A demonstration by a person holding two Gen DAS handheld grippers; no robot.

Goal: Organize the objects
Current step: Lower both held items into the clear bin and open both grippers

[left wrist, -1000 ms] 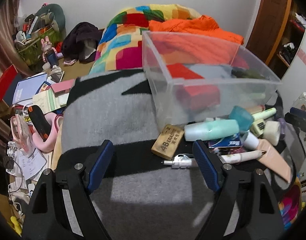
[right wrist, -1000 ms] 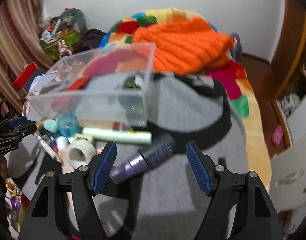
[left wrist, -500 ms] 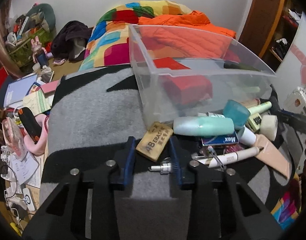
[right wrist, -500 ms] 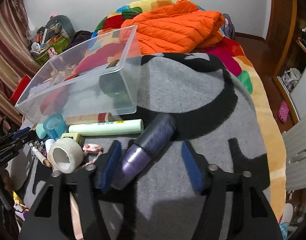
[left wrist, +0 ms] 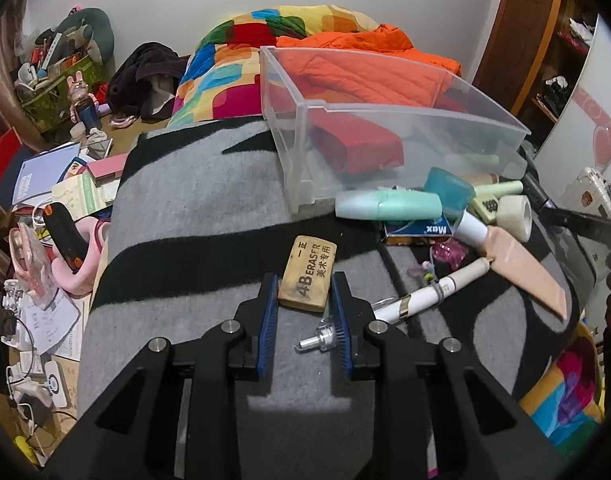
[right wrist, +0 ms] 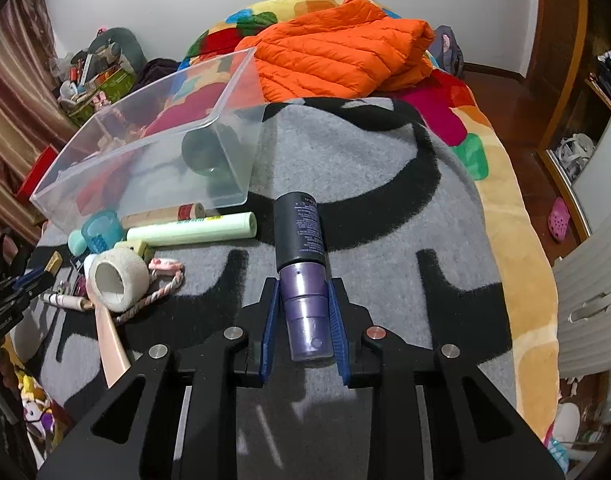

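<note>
1. While both pairs of tongs are closing, each has a thing between its pads: the left tongs [left wrist: 303, 292] straddle the near end of the eraser [left wrist: 308, 274], the right tongs [right wrist: 303, 300] the purple cap end of the bottle [right wrist: 301, 264]. Both things lie on the grey blanket [left wrist: 193, 204] on the bed.
2. Left pads look to meet the eraser's two long sides, though only at its near end. Most of the block sticks out ahead of the tips. Risk: it pivots or droops on lifting and drops out.
3. A small clear pump part [left wrist: 319, 338] lies between the left fingers, behind the eraser and against the right pad. Risk: it gets pinched too, or flicked off across the blanket.
4. Right pads sit on the stepped purple section; the heavier dark body lies ahead of the tips. Risk: the smooth round cap slips, or comes off, and the body tips down.
5. The bin [right wrist: 145, 152] stands ahead and to the left of the right tongs, ahead and to the right of the left tongs. Loose clutter lies along its near wall. Risk: a low carry sweeps the tape roll [right wrist: 119, 280] or the green tube [right wrist: 191, 232].
6. The soft blanket gives under pressure, so a pad could snag in the pile.
</note>
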